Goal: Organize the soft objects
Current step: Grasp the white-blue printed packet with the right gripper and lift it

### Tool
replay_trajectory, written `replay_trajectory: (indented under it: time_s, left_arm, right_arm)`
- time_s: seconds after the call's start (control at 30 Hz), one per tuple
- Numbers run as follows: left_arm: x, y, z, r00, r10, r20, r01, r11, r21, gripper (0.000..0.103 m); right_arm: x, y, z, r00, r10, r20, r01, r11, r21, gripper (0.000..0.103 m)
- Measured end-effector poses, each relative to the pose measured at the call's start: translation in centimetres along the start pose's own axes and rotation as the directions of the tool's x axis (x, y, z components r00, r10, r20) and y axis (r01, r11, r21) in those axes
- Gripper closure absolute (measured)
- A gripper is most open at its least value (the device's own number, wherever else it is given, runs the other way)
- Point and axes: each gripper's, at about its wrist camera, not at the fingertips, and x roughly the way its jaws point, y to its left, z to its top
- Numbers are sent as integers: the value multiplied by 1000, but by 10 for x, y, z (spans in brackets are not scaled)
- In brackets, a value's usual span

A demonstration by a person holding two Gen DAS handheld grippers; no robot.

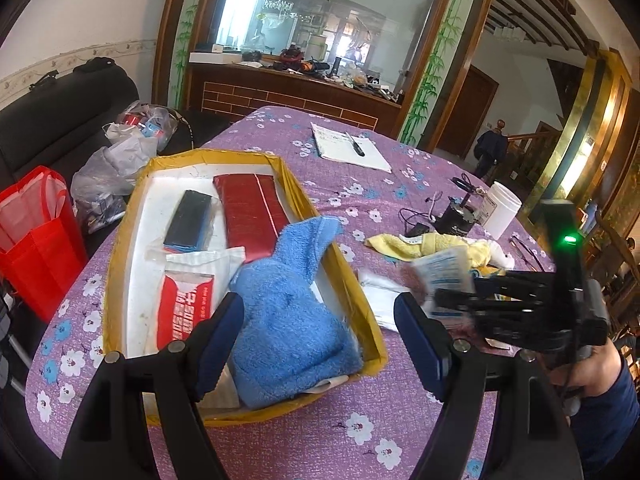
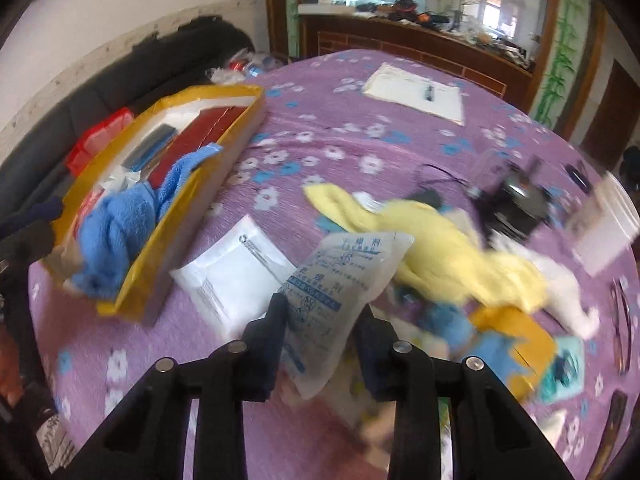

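Over the table (image 2: 320, 128) the right gripper (image 2: 322, 332) has its jaws pinched shut on the desiccant packet (image 2: 340, 276), long axis pointing to 1 o'clock, with the yellow box (image 2: 176, 240) at 10 o'clock, nearer the empty, half-open left gripper (image 1: 320, 332).

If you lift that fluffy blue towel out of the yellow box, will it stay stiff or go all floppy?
Probably floppy: the fluffy blue towel lies crumpled, one corner draped over the rim of the yellow box. It looks light for its size, and its fuzzy pile should not slip easily.
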Motion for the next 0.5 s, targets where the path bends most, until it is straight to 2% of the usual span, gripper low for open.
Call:
replay_trajectory:
  time_s: [0.1, 0.2, 0.27, 0.33, 0.5]
  left_arm:
    - [3, -12, 0, 1000, -25, -14, 26, 999, 25, 26]
    - [7, -28, -1, 997, -66, -32, 68, 995, 67, 25]
    - [13, -45, -2, 992, -103, -66, 110, 987, 114, 19]
    - [22, -60, -5, 983, -141, -114, 157, 977, 143, 17]
    - [56, -99, -11, 950, -213, -228, 251, 956, 151, 16]
  right_arm:
    - [-34, -16, -18, 995, 55, 85, -60, 997, 49, 69]
    - [-65, -39, -42, 979, 97, 178, -119, 986, 118, 69]
    - [-74, -53, -55, 973, 101, 206, -138, 975, 173, 69]
    - [-81, -68, -72, 960, 146, 237, -199, 956, 217, 69]
    - [-80, -89, -106, 954, 159, 255, -232, 929, 288, 69]
